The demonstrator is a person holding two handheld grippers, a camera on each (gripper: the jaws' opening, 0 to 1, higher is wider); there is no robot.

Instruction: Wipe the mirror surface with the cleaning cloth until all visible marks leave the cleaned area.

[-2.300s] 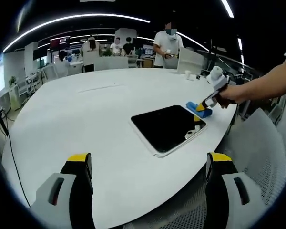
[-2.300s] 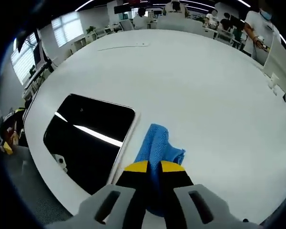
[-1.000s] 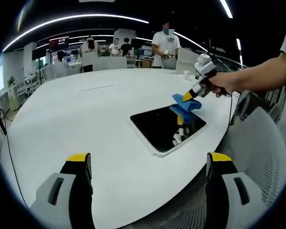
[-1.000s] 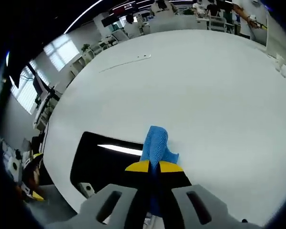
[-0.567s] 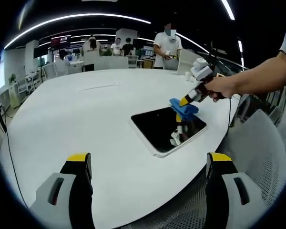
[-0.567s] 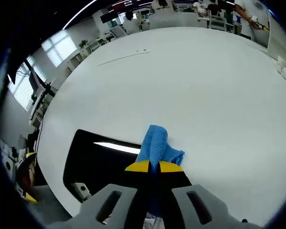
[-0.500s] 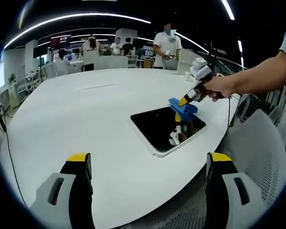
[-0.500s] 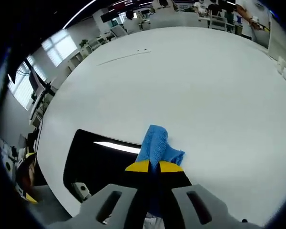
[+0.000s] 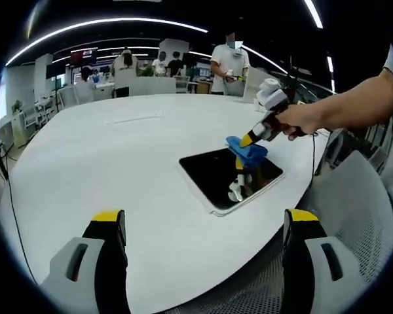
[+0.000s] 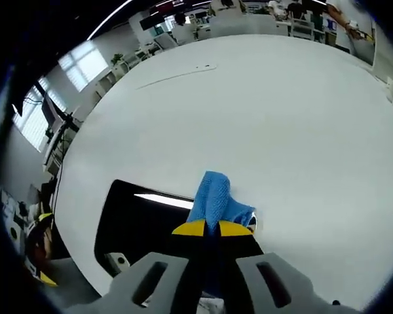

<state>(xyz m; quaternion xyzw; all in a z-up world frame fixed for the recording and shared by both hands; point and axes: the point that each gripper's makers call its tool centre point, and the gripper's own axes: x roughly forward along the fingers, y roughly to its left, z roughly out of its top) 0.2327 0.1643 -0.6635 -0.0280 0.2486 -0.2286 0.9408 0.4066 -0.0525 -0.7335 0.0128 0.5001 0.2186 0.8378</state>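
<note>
The mirror (image 9: 217,175), a dark rectangle in a thin white frame, lies flat near the white table's right edge. A person's hand holds my right gripper (image 9: 250,139) over the mirror's far part, shut on the blue cleaning cloth (image 9: 246,150). The cloth hangs just above the glass, and its reflection shows below it. In the right gripper view the cloth (image 10: 216,195) sticks out past the shut yellow tips of my right gripper (image 10: 206,228), with the mirror (image 10: 139,222) below and to the left. My left gripper (image 9: 205,217) stands open and empty at the table's near edge.
The round white table (image 9: 118,150) spreads wide to the left of the mirror. A white mesh chair (image 9: 360,209) stands at the right. Several people and desks are far behind the table. A thin cable (image 9: 12,196) hangs at the left edge.
My right gripper lifted the cloth from the table beside the mirror's far corner and carried it over the glass, drifting toward the mirror's middle. My left gripper stayed still.
</note>
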